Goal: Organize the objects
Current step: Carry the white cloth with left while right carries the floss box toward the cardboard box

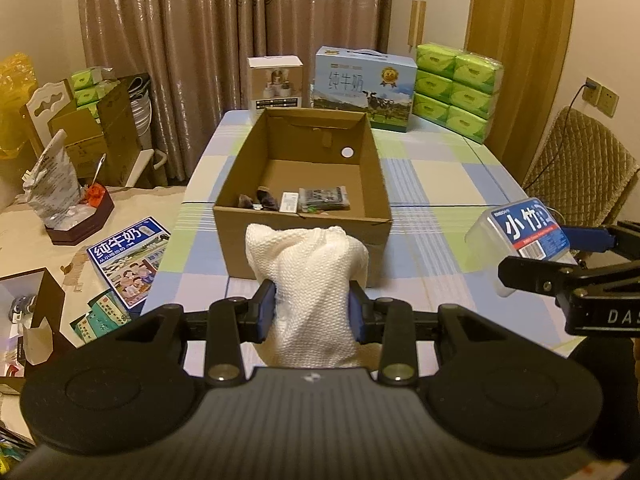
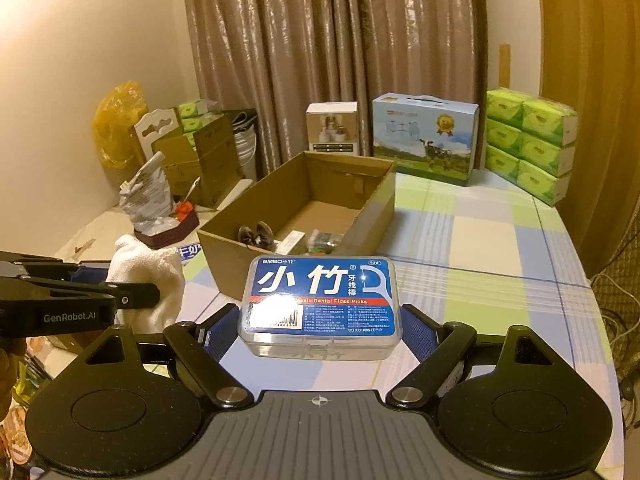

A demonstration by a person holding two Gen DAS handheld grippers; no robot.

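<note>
Plainly left gripper clamps white cloth; right gripper clamps floss box, base hidden.

The cardboard box stands open-topped, its far half bare; small items crowd the near wall inside; the checked tablecloth lies free to its right; cartons and tissue packs line the far edge.

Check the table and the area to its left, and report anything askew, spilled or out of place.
On the table nothing is spilled. The lower surface left of it is cluttered: a milk carton lies flat and askew, beside a crumpled bag slumped in a dark tray.
</note>
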